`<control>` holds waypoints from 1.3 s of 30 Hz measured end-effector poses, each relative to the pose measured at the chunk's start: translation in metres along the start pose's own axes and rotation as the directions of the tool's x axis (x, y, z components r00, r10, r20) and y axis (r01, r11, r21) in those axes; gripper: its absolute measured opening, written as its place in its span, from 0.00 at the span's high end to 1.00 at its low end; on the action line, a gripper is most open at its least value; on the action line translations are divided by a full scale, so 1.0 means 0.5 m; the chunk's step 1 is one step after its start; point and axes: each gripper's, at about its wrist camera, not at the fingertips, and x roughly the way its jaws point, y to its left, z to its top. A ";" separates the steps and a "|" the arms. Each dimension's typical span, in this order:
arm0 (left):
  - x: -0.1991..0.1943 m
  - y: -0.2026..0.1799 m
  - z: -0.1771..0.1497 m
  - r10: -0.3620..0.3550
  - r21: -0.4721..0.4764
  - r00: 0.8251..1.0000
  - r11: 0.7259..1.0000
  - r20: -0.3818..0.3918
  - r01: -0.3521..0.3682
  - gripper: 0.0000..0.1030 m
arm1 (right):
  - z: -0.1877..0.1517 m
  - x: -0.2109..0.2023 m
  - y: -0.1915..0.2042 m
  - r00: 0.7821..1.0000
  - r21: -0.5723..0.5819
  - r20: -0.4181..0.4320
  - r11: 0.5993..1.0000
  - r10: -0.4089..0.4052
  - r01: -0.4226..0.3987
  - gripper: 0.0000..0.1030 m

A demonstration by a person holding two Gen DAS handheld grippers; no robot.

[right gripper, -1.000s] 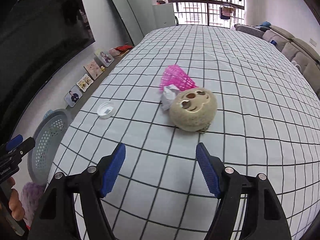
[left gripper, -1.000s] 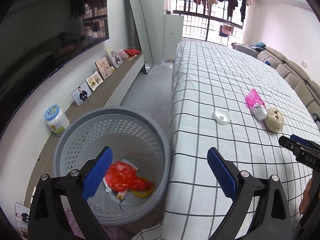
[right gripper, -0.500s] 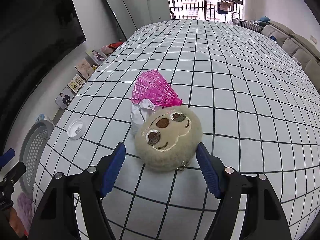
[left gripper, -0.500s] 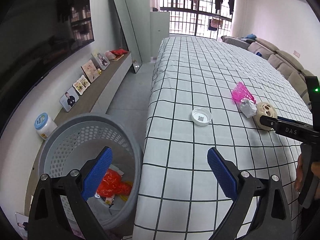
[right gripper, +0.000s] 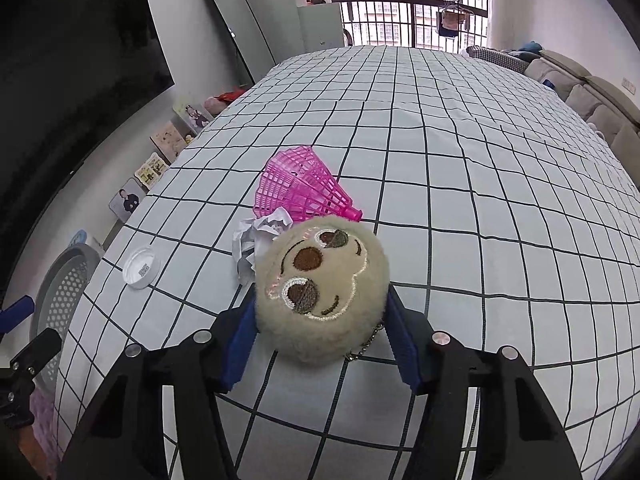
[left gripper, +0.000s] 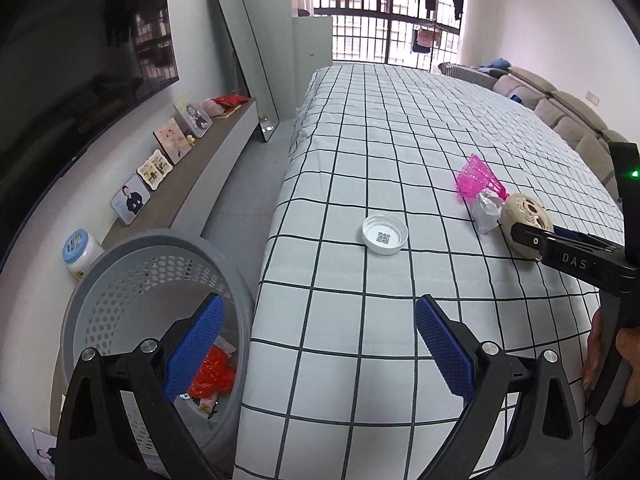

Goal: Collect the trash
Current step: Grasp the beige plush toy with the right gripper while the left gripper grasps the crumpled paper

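The right gripper (right gripper: 320, 328) has its blue pads pressed against both sides of the round beige plush face (right gripper: 322, 288); crumpled white paper (right gripper: 258, 236) lies just beyond. The left gripper (left gripper: 316, 344) hangs spread wide, its left finger over the grey perforated basket (left gripper: 120, 280).

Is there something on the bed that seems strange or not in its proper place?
Yes. The right gripper has its fingers on both sides of a round plush keychain, which looks like a toy, not trash. The crumpled paper, pink plastic shuttlecock and white lid lie loose on the checked sheet.
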 end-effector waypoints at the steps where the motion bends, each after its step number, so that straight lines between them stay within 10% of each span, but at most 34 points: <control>1: 0.001 -0.004 0.001 -0.003 0.003 1.000 1.000 0.000 0.003 0.09 | 0.002 -0.003 -0.004 1.000 0.006 0.004 1.000 0.004 -0.004 0.45; 20: 0.064 -0.204 0.080 -0.077 0.145 0.997 0.986 -0.013 0.078 0.09 | 0.024 -0.070 -0.178 0.995 0.221 0.085 0.975 -0.056 0.036 0.45; 39: 0.176 -0.313 0.124 -0.004 0.227 0.998 0.974 -0.058 0.017 0.09 | 0.022 -0.125 -0.261 0.989 0.339 0.145 0.940 -0.035 -0.017 0.45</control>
